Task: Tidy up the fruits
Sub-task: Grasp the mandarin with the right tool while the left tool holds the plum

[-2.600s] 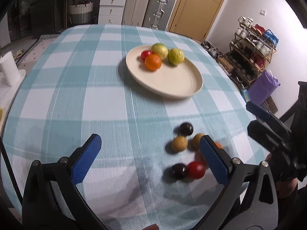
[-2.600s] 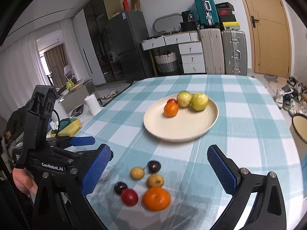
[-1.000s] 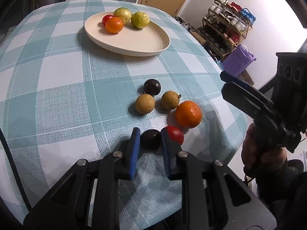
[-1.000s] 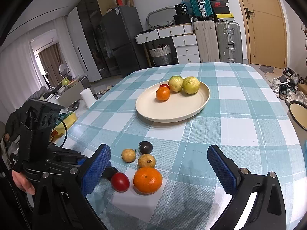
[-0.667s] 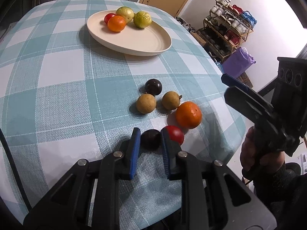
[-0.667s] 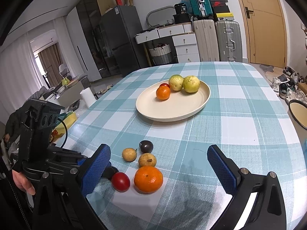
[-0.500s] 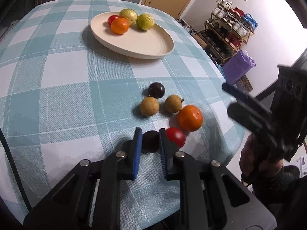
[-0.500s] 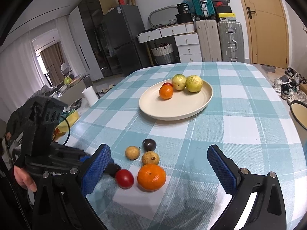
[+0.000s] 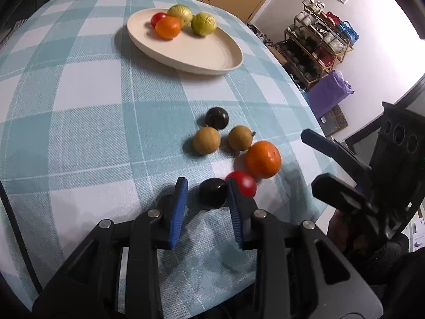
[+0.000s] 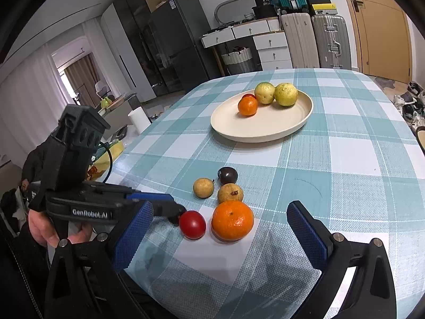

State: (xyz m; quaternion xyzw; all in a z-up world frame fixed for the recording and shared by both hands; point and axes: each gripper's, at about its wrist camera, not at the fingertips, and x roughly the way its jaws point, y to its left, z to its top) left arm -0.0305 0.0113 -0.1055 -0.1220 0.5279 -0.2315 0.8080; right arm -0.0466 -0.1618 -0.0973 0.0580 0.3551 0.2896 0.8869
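A cream plate (image 9: 202, 53) (image 10: 265, 127) holds an orange, a red fruit and two yellow-green fruits. Loose fruits lie on the checked cloth: a dark plum (image 9: 217, 117), two brown fruits (image 9: 206, 141), an orange (image 9: 263, 155) (image 10: 232, 219), a red tomato (image 9: 243, 183) (image 10: 192, 224). My left gripper (image 9: 205, 195) stands around a second dark plum (image 9: 212, 196); the plum touches the right finger, with a gap to the left finger. My right gripper (image 10: 220, 235) is open and empty, hovering over the orange and tomato.
The table edge lies just right of the loose fruits in the left wrist view. A shoe rack (image 9: 321, 45) and a purple bag (image 9: 329, 93) stand beyond it. Suitcases (image 10: 313, 40), drawers and a fridge stand behind the table.
My left gripper's jaws have widened around the dark plum, which has slipped toward the right finger. My right gripper has drifted a little closer to the loose fruits.
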